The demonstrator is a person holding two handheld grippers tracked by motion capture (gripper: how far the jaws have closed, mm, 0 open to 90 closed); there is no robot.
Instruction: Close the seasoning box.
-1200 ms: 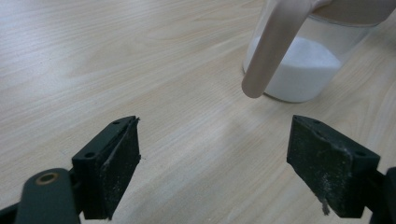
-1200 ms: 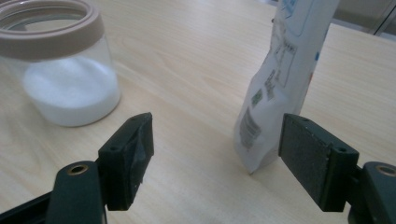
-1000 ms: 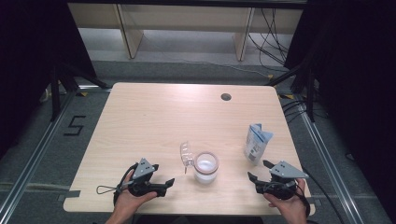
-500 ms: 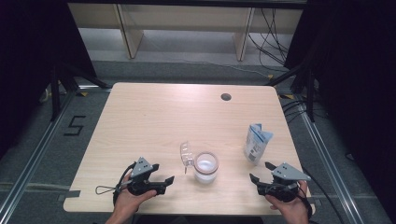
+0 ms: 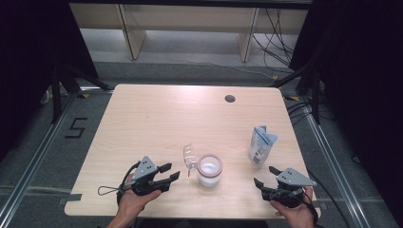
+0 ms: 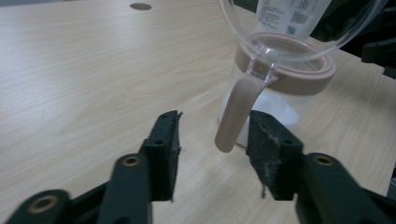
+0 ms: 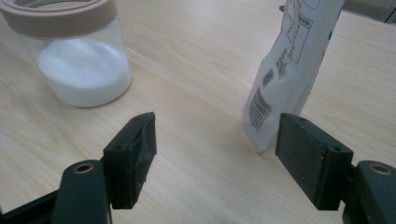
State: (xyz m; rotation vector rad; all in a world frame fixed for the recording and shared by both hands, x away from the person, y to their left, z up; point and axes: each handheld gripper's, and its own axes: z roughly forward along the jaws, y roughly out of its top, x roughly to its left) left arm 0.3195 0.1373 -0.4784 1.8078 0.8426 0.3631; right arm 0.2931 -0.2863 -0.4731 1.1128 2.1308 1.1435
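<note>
A clear jar (image 5: 209, 169) with a beige rim holds white powder near the table's front edge. Its clear hinged lid (image 5: 190, 156) stands open on the left. In the left gripper view the lid's beige tab (image 6: 236, 112) hangs between the two jaws, close to the right-hand pad (image 6: 271, 149) with a small gap left. My left gripper (image 5: 172, 171) lies just left of the jar; its jaws have just been closing but stay apart. A white and blue pouch (image 5: 262, 146) stands upright at the right. My right gripper (image 5: 264, 175) rests in front of the pouch, open and holding nothing.
The light wooden table (image 5: 157, 118) has a round cable hole (image 5: 230, 99) at the back right. In the right gripper view the jar (image 7: 77, 60) is at the upper left and the pouch (image 7: 289, 70) at the upper right. A cable loop (image 5: 108, 191) trails left of my left hand.
The left gripper's jaws have drawn closer together around the lid's tab. The right gripper, jar and pouch have stayed where they were.
</note>
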